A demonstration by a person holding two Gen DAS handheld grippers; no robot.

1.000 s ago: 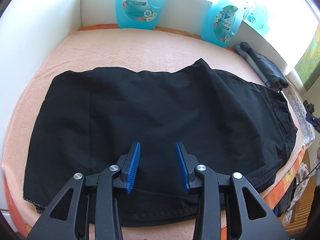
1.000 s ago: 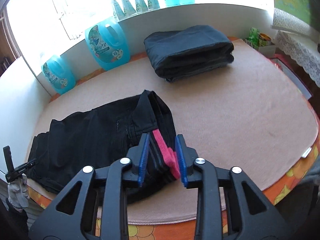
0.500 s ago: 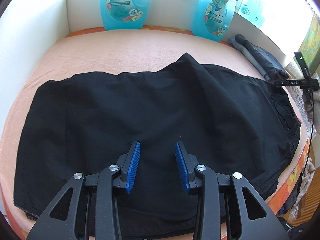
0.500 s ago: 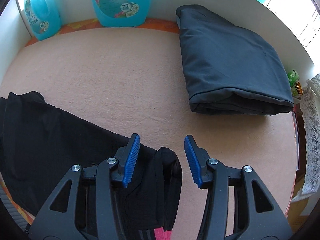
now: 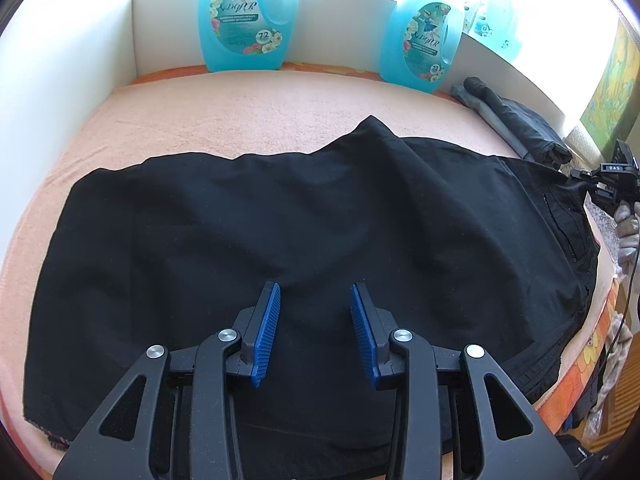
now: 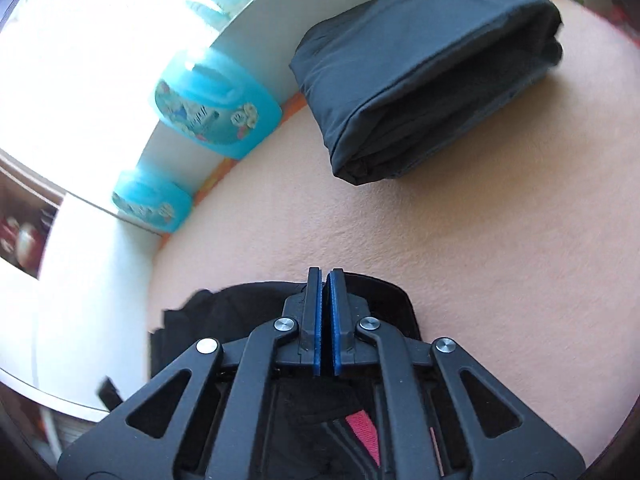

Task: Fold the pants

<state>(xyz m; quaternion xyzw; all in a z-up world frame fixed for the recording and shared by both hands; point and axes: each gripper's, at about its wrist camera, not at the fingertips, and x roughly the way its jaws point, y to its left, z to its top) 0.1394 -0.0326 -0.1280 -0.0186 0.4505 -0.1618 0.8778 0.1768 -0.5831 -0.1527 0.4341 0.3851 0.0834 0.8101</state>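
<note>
the one pair of black cotton pants (image 5: 304, 240) lies spread flat across the peach terry-cloth table cover (image 5: 248, 108), legs toward my left and waist toward my right, with a zipped pocket showing near the waist end. my left gripper (image 5: 315, 312) hovers over the near edge of the cloth with its two blue ribbed pads (image 5: 266, 334) standing well apart, nothing between them. on the right wrist view, my right gripper (image 6: 324, 312) has its two blue pads pressed nearly together right at the waistband edge of the pants (image 6: 384, 292); i cannot tell whether any fabric is pinched between them, and a strip of pink lining (image 6: 362, 430) shows below the fingers. that right gripper also appears at the far right edge of the left view (image 5: 612, 184), held in a light glove. beyond the pants i count one folded stack of dark grey garments (image 6: 424, 64) lying on the cover, well apart from the pants and close to the white back wall (image 5: 340, 28). against that wall stand two turquoise plastic detergent jugs (image 5: 250, 16) with flowered labels, and a third jug (image 5: 496, 24), washed out by the window light, sits up on the ledge behind them.
</note>
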